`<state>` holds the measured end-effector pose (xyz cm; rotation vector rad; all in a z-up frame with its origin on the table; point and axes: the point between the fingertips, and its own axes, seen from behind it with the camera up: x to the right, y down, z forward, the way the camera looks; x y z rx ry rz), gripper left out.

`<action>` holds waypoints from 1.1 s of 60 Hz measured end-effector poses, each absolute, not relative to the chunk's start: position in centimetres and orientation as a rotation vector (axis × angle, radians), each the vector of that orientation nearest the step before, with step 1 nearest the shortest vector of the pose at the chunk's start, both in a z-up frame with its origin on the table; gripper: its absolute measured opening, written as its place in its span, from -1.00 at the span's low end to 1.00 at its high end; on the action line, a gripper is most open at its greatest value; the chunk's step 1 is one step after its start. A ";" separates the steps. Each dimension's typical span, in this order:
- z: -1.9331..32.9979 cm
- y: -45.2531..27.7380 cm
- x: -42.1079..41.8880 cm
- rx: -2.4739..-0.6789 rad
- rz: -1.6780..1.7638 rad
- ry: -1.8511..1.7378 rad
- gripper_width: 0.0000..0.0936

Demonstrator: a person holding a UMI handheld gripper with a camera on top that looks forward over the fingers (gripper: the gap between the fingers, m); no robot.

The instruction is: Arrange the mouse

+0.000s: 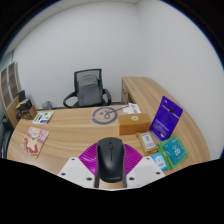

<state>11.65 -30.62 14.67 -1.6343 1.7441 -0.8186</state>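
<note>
Wooden surface [80, 130] carries a purple box [166, 118] toward its right edge; the claw [110, 170] seemingly grips a black mouse [110, 158].

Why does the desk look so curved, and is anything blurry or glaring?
Gripper view: the wide-angle lens bows the desk edges; lighting is soft and even, no strong glare; the mouse between the gripper fingers is fairly sharp, while the chair beyond looks small, softer.

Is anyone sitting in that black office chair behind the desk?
No, the black office chair beyond the desk is unoccupied, with only its mesh back and armrests showing against the white wall.
</note>
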 end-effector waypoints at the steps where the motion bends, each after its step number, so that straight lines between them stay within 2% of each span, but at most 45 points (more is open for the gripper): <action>1: 15.3 -29.7 12.0 -1.626 -0.819 1.738 -0.33; 7: 18.4 -23.3 14.0 -1.612 -0.815 1.686 -0.33; 12: 19.7 -17.3 15.6 -1.613 -0.810 1.658 -0.33; 22: 19.3 -3.9 18.5 -1.626 -0.735 1.627 -0.33; 33: 13.8 10.0 20.6 -1.685 -0.646 1.604 -0.33; 42: 8.4 16.8 21.8 -1.733 -0.632 1.597 -0.33; 53: 1.7 20.2 21.9 -1.806 -0.624 1.630 -0.33; 64: -1.0 19.7 21.6 -1.831 -0.693 1.637 -0.32; 66: -1.4 19.7 21.4 -1.828 -0.690 1.644 -0.23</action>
